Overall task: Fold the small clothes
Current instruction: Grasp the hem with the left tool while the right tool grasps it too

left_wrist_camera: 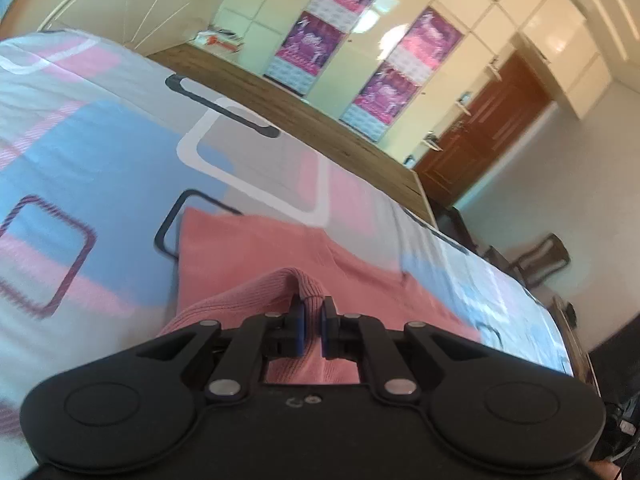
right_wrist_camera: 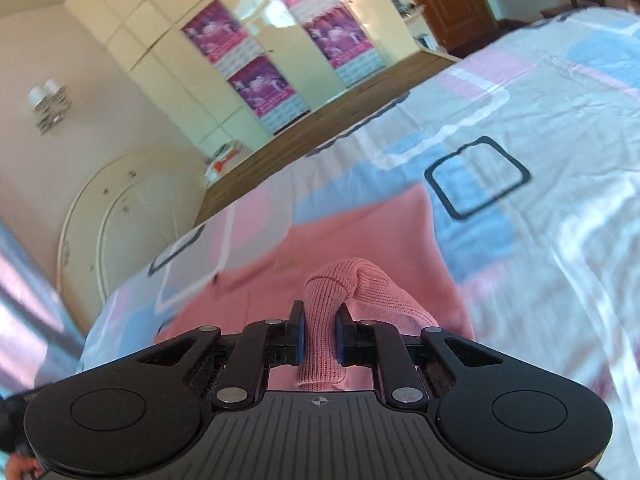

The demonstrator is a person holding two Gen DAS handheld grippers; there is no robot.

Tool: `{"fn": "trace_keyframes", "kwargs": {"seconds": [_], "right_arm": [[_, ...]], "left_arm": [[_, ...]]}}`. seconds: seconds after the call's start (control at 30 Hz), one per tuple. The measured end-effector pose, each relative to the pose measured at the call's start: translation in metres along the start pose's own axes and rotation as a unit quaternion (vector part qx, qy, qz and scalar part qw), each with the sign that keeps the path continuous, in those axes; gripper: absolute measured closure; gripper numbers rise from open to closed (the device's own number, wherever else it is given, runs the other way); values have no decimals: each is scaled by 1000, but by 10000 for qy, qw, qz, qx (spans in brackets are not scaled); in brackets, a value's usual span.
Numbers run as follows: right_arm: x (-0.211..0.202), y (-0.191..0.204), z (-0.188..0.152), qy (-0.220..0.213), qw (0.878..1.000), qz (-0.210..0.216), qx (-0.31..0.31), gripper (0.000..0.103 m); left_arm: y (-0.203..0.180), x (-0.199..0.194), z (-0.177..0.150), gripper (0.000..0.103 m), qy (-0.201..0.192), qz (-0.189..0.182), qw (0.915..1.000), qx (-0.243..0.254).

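Jaws pinching ribbed pink knit garment (left_wrist_camera: 256, 248)

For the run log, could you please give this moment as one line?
left gripper: shut on pink garment | right gripper: shut on pink garment | bed

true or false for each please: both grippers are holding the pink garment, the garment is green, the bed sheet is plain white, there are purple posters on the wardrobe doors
1. Both grippers hold the pink garment: true. The left gripper and the right gripper are each shut on a ribbed fold of it.
2. The garment is green: false. It is pink.
3. The bed sheet is plain white: false. It has blue, pink and grey blocks with outlined squares.
4. Purple posters hang on the wardrobe doors: true.
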State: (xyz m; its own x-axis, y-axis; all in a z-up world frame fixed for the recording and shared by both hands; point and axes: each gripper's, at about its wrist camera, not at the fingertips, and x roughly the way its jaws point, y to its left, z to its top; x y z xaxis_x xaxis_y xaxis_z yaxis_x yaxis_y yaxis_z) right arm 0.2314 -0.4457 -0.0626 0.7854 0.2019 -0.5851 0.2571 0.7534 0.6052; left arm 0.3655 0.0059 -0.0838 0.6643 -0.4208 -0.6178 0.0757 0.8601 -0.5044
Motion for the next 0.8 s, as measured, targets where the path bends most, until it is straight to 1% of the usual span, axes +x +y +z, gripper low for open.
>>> {"fn": "trace_keyframes", "kwargs": {"seconds": [0.13, 0.2, 0.27, 0.3, 0.33, 0.37, 0.4, 0.43, 0.5, 0.57, 0.67, 0.73, 0.8], "right_arm": [[55, -13, 34, 171, 9996, -153, 146, 89], [80, -19, 45, 328, 9990, -184, 230, 89], [97, -24, 49, 426, 9985, -245, 236, 89], [103, -26, 52, 409, 9984, -277, 260, 88], [108, -30, 54, 439, 9981, -277, 328, 81], [111, -33, 56, 470, 9978, -255, 383, 74], [112, -35, 59, 451, 9980, -262, 370, 58], [110, -35, 62, 380, 9985, -288, 276, 45], [104, -34, 66, 176, 9992, -364, 9, 41], [99, -37, 72, 115, 9994, -305, -152, 41], [100, -37, 75, 172, 9985, -217, -463, 41], [106, -36, 71, 302, 9970, -272, -659, 41], [119, -32, 66, 431, 9941, -429, -895, 41]], "left_arm": [[9, 46, 23, 97, 41, 341, 9993, -141], [13, 70, 29, 97, 134, 597, 9981, -69], [16, 87, 31, 92, 135, 889, 9959, 30], [17, 94, 33, 81, 130, 1025, 9946, 104], [18, 97, 34, 71, 115, 1164, 9930, 168], [20, 98, 37, 65, 117, 1225, 9922, 205], [21, 94, 38, 50, 92, 1200, 9925, 212], [23, 89, 40, 36, 18, 1199, 9926, 209], [24, 81, 42, 33, -100, 1192, 9923, 331], [23, 76, 43, 33, -50, 1101, 9922, 575], [20, 79, 40, 33, 93, 1080, 9895, 957], [18, 88, 37, 33, 227, 1102, 9875, 1103], [17, 100, 35, 33, 326, 1152, 9848, 1255]]}}
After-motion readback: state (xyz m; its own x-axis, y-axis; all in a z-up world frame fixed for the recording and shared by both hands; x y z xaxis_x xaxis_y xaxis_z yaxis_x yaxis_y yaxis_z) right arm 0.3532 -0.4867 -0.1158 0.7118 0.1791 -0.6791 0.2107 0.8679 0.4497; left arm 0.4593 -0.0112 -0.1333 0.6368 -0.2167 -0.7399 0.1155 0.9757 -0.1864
